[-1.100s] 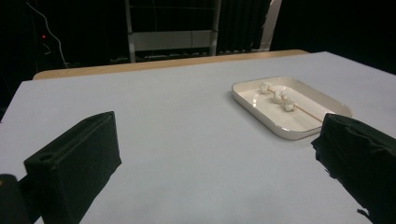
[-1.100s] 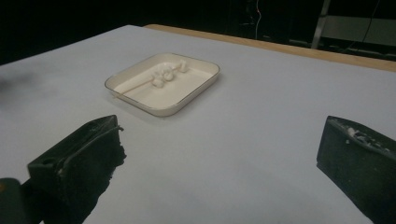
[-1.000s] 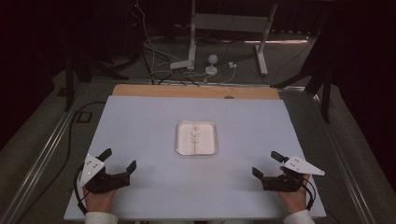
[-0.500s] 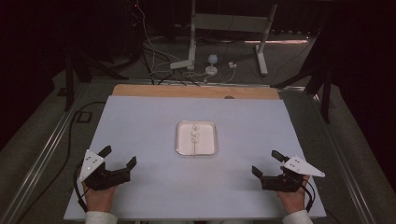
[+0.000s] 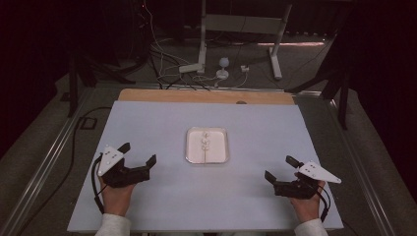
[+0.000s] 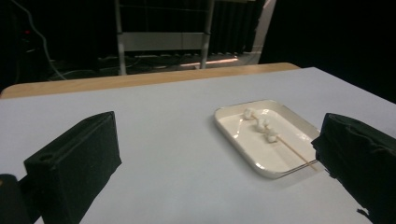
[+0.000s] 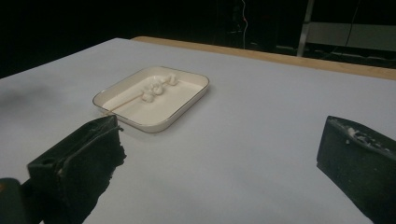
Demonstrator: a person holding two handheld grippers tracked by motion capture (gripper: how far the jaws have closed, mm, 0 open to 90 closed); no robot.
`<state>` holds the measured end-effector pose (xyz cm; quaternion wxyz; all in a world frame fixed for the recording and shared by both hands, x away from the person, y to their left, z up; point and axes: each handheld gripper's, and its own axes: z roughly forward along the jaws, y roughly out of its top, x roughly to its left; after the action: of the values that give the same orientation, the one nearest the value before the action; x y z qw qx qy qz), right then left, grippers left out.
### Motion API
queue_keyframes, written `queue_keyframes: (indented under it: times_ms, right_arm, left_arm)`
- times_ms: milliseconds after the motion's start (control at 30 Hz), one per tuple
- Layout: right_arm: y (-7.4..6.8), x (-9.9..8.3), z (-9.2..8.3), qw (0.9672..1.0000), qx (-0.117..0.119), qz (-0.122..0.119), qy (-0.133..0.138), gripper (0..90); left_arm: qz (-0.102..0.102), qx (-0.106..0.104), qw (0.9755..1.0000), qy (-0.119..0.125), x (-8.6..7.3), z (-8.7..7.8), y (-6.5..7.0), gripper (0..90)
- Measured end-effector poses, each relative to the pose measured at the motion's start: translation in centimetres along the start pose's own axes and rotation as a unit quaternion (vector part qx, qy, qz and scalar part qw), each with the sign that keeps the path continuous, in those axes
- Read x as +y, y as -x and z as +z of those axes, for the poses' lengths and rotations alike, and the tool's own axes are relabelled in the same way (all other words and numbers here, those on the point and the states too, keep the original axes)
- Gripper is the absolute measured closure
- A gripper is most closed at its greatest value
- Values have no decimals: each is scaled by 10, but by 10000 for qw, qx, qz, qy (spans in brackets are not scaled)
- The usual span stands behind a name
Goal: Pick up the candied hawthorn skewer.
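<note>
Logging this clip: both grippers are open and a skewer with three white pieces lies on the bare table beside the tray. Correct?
Not quite. The skewer lies inside the tray, not beside it, as the left gripper view shows. Both the left gripper and right gripper are open.

Open table (image 5: 147, 123) all round tray (image 5: 221, 156) (sole obstacle).

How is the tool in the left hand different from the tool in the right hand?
The left tool sits at the table's left side, the right tool at its right side. The left tool's grey plate points toward the far edge, while the right tool's plate points out to the right. The left tool seems a little farther up the table. Both are black, wide open, hold nothing, and aim toward the white tray.
</note>
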<state>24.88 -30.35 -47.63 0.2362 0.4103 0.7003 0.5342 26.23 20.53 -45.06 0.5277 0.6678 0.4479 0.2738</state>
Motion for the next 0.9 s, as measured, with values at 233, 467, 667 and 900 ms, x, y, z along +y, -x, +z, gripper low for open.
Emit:
queue_keyframes:
  times_ms: [233, 467, 667, 900]
  right_arm:
    - [0, -2, -1, 10000, 52, 82, 0, 0]
    - [0, -3, -3, 10000, 47, 30, -29, 0]
    - [-1, -4, -2, 10000, 51, 11, -62, 0]
    - [0, -4, -3, 10000, 42, 25, -66, 0]
  left_arm:
    - [118, -163, 9997, -129, 9, 26, 16, 4]
    - [161, -226, 9994, -221, 9, 48, 27, 4]
    - [170, -256, 9990, -321, 6, 64, 36, 4]
    - [215, -263, 9985, -435, 3, 82, 44, 4]
